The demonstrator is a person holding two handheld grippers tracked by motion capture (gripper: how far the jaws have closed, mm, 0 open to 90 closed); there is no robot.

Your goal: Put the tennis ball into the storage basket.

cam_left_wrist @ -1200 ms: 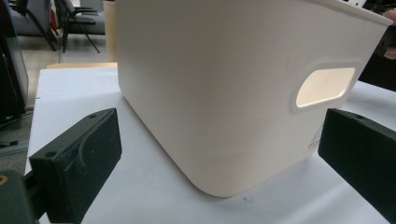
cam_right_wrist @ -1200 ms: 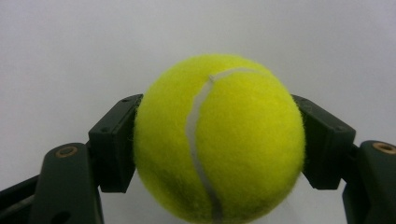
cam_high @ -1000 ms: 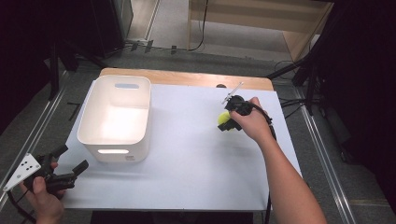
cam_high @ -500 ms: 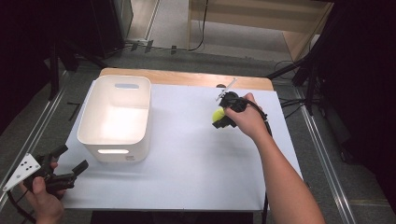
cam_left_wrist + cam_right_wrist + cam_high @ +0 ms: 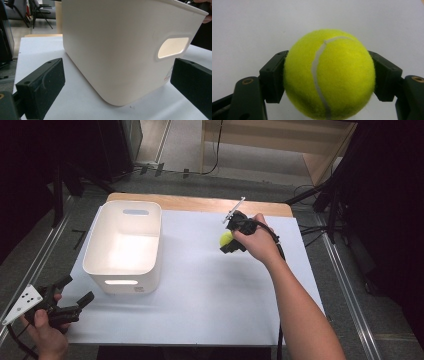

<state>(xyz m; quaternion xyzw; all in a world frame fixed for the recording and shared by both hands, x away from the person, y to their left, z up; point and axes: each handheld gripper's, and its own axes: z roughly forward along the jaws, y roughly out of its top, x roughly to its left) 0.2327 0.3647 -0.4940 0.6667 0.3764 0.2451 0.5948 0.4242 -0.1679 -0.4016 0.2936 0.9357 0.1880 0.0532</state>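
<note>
White sheeting covers the table (image 5: 200,310), with a strip of bare wood at its far edge and dark floor all round. We hold a tennis ball (image 5: 329,75) clenched in our right gripper (image 5: 231,240): in the right gripper view the two black pads press on opposite sides of the ball, its white seam runs top to bottom between them, and plain white surface lies behind it. From above, that gripper and ball sit over the far right part of the table, apparently lifted a little off the sheet, though we cannot be sure of the gap. Leftward across open table stands the white bin (image 5: 125,242), upright, open at the top, nothing visible inside. That is the relation that matters to us: the bin lies well to the left of the ball and slightly nearer, so we judge the ball must travel left and clear the bin's right rim before it is let go. Our left gripper (image 5: 65,302) rests at the near left corner, jaws spread wide and holding nothing, aimed at the bin's near wall (image 5: 120,50) with its handle slot.
</note>
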